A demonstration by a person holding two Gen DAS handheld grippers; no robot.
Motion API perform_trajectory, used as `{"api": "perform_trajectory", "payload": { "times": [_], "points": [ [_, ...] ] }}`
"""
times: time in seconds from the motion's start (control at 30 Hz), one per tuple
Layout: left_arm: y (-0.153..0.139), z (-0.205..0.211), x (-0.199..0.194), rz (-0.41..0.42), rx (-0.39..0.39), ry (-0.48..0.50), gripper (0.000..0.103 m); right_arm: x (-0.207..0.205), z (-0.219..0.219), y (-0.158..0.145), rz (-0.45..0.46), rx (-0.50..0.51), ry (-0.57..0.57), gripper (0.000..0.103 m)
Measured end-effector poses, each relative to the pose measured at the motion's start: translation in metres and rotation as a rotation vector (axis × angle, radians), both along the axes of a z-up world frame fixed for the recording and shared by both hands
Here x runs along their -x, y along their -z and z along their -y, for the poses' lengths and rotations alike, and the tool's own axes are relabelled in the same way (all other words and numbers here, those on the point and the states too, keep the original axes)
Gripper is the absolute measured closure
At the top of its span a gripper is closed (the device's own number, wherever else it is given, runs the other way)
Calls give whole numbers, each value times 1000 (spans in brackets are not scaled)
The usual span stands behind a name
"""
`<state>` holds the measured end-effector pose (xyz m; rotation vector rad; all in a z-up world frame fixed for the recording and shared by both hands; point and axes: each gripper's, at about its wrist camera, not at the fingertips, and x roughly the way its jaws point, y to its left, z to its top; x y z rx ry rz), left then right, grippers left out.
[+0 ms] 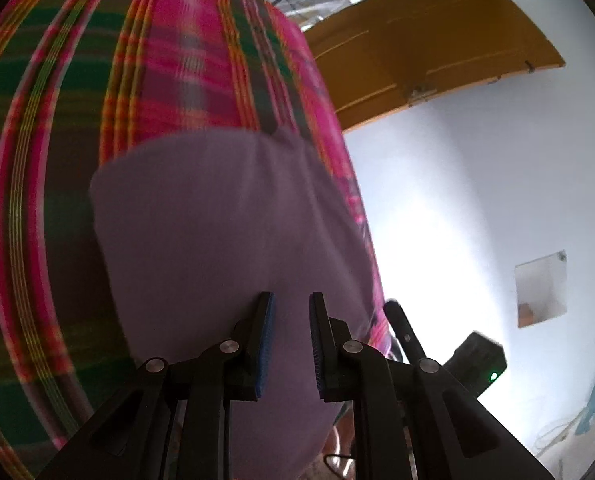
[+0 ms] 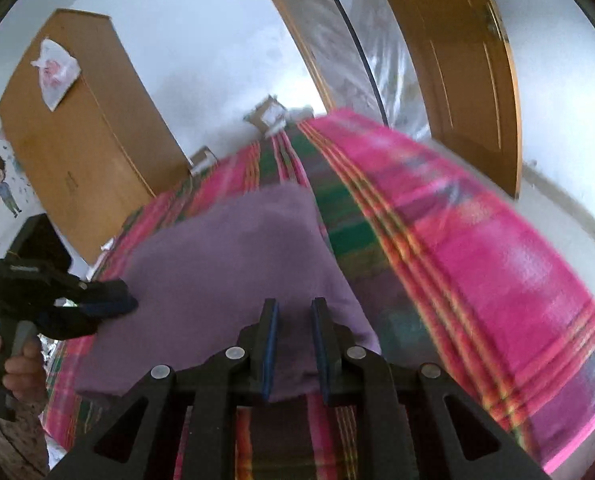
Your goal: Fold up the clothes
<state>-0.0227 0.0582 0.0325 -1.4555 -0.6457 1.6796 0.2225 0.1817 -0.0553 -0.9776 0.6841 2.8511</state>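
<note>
where the lilac garment (image 1: pixel 217 232) lies flat on the pink and green plaid bedcover (image 1: pixel 57 120), the left gripper (image 1: pixel 289 344) sits at its near left edge, fingers apart with cloth between them, not clamped; a hand (image 2: pixel 21 364) grips its handle in the right wrist view; further right, the right gripper (image 2: pixel 293 348) stands parted over the garment's near right edge; a wooden door (image 2: pixel 465 68) stands beyond.
</note>
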Motion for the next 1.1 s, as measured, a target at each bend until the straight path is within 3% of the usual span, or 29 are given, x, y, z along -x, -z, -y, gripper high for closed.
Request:
{"api": "perform_trajectory", "payload": {
  "times": [0.23,0.4,0.53,0.63,0.7,0.93,1.1],
  "points": [
    [8,19,-11,21,-48,-14,84,-20,0,0,6,-17,25,87],
    [9,33,-19,29,-72,-31,84,-34,35,-24,-95,-78,-165,87],
    [7,38,-22,31,-82,-62,83,-35,67,-27,-105,-84,-366,85],
    [7,42,-24,32,-87,-81,83,-28,96,-22,-84,-108,-519,79],
    [7,43,-26,32,-86,-88,83,-20,110,-14,-58,-113,-600,67],
    [7,49,-32,31,-84,-115,83,17,137,4,7,-56,-655,63],
    [9,54,-35,43,-90,-130,83,28,154,6,1,-34,-696,62]
  ]
}}
